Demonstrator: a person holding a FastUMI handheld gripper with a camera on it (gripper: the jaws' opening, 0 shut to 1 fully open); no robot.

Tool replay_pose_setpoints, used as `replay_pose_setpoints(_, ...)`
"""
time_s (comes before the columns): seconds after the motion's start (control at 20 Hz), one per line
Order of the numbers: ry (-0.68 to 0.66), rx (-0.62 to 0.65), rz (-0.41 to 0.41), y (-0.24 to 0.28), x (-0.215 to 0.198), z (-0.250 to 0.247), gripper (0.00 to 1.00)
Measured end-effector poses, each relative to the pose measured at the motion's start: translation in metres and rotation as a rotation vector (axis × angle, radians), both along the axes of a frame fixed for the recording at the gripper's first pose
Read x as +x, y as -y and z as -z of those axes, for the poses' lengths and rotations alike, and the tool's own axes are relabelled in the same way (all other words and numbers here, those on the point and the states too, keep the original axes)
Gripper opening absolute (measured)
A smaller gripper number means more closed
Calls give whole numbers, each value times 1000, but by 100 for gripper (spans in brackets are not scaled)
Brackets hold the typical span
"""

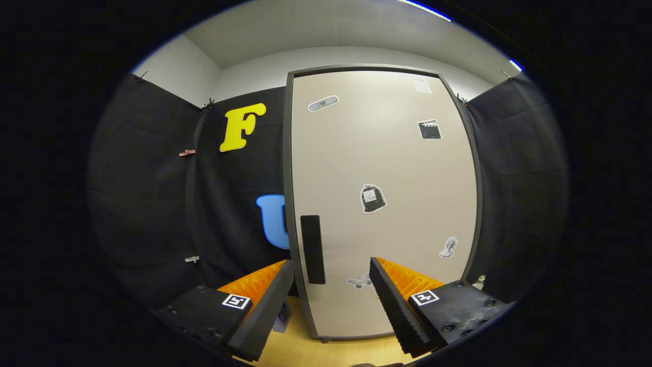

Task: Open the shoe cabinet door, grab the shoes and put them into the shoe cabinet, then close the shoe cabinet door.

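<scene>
Two ridged fingers of the gripper spread wide and holding nothing, pale wooden floor beneath, just ahead the tall smooth beige shoe cabinet door closed, its flat black rectangular handle between the fingers, nearer the left one, small stickers on the door.

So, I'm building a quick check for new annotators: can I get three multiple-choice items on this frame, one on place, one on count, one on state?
1. Where is the dark handle on the cabinet door?
A near its left edge
B at its centre
C near its right edge

2. How many stickers show on the door?
A two
B four
C six

3. What state is the gripper in?
A shut on the handle
B open, holding nothing
C shut on a shoe

Answers:
1 A, the handle runs beside the left frame.
2 C, six can be counted.
3 B, its fingers stand apart before the closed door.
</scene>
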State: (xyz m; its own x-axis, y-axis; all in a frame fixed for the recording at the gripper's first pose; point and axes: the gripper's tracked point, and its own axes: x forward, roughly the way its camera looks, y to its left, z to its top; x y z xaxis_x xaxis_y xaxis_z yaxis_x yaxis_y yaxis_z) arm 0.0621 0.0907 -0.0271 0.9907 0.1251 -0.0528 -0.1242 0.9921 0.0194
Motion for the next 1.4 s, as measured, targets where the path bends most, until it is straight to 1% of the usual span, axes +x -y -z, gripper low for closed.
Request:
replay_pose_setpoints(0.15,-18,-5,2,-17,22,12,98)
replay_pose_setpoints(0.35,-18,-11,25,-30,52,21,97)
replay_pose_setpoints(0.45,-22,-3,49,-28,66,26,97)
replay_pose_setpoints(0.5,-26,2,57,-28,74,29,93)
replay_pose_setpoints(0.55,-32,2,67,-27,80,32,92)
replay_pose_setpoints(0.85,-38,-24,115,-25,105,44,92)
replay_pose_setpoints(1.0,-26,-42,133,-25,108,44,54)
replay_pose_setpoints(1.1,-31,-48,144,-24,107,46,55)
replay_pose_setpoints(1.15,-26,-51,142,-26,93,41,55)
replay_pose_setpoints(1.2,-31,-54,147,-29,101,44,37)
replay_pose_setpoints(1.25,-29,-56,150,-26,107,45,37)
replay_pose_setpoints(1.35,-32,-64,154,-25,105,45,37)
replay_pose_setpoints(1.4,-32,-65,150,-25,109,46,33)
